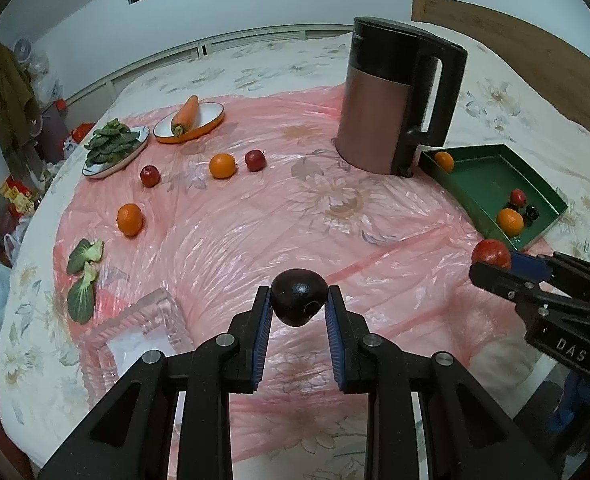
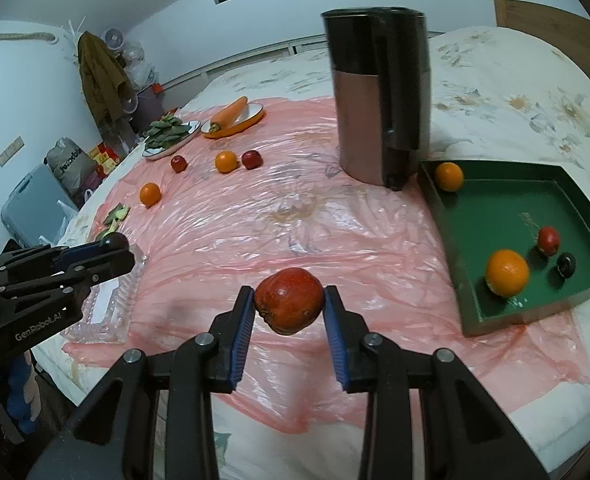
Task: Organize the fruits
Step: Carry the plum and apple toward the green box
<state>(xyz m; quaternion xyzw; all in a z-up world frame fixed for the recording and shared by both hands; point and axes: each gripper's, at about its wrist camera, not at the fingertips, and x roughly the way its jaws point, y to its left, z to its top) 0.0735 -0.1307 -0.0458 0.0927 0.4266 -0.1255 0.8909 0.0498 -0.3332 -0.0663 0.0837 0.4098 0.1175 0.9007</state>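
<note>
Bed surface: floral sheet, pink plastic sheet [image 1: 255,208] spread over it. Far left of the left claw [image 1: 299,300], room clutter beyond the bed edge: hanging olive jacket [image 1: 9,92], bags, boxes; white wall and a dark window above. Left and ahead of that claw: loose greens [image 1: 83,276], an orange [image 1: 130,219], a plate of leafy greens [image 1: 113,146], a small red fruit [image 1: 150,176], an orange-rimmed dish with a carrot [image 1: 185,116]. Just left and below it, a clear glass tray [image 1: 143,336]. Left claw pinches a dark plum [image 1: 299,298] between its blue pads, lifted off the sheet. Ahead: a second orange [image 1: 222,165] and a red fruit [image 1: 254,160] side by side. Ahead right, a tall black-and-copper kettle [image 1: 391,96]. Right claw [image 2: 289,304] grips a red apple [image 2: 289,300], raised above the sheet. Right of it, a green tray [image 2: 507,200] holds two oranges, a small red fruit and a small dark fruit. Wooden headboard [image 1: 515,40] at far right.
</note>
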